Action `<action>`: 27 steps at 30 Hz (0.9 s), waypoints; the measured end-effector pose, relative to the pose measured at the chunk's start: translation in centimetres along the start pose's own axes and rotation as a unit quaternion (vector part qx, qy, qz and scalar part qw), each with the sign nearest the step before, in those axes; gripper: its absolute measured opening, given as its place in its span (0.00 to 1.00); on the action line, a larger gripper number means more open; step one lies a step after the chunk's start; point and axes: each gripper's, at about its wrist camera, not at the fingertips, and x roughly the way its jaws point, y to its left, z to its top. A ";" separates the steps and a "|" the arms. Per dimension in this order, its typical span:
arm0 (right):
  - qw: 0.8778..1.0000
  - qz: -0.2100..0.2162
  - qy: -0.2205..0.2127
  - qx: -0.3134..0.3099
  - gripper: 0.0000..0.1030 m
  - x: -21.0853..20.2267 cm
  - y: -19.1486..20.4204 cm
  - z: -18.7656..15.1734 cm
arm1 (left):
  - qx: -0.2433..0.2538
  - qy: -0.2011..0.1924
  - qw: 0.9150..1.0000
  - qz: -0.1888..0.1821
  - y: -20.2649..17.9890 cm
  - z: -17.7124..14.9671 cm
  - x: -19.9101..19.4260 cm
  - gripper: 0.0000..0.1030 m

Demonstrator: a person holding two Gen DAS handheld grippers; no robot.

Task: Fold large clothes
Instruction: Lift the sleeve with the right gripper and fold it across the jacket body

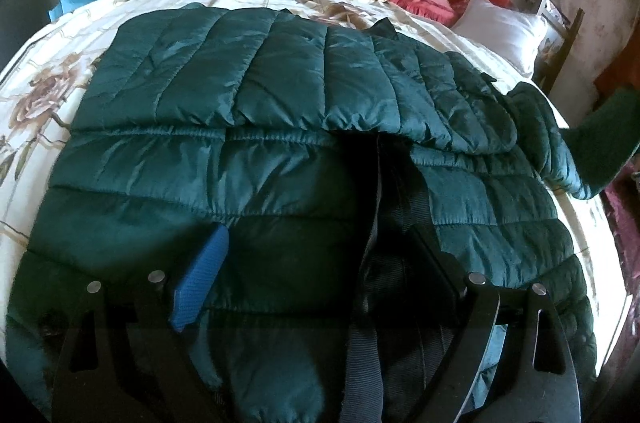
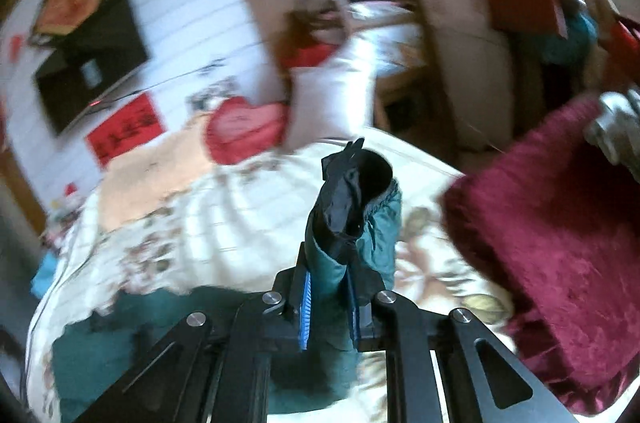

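The right claw (image 2: 326,307) pinches the green coat's sleeve (image 2: 352,223), mid-frame. The left claw (image 1: 320,275) gapes wide over the coat (image 1: 240,83).

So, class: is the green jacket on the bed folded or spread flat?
Partly folded: on the jacket one quilted panel lies doubled across the body, while the right gripper clamps a sleeve cuff above the bed.

Hidden, cropped and blurred parts of a green puffer jacket (image 1: 248,111) spread on a bed.

In the left wrist view, the jacket's near hem is cut off by the bottom edge, and its lining beside the dark strap (image 1: 372,263) is lost in shadow. In the right wrist view, everything around the clamped sleeve cuff (image 2: 352,207) is smeared by motion blur; the red wall banner (image 2: 124,131) cannot be read.
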 end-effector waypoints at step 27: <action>0.931 0.261 0.163 -0.199 0.13 5.5 36.4 -13.6 | -0.093 -0.056 0.993 0.043 11.6 2.6 -7.6 0.87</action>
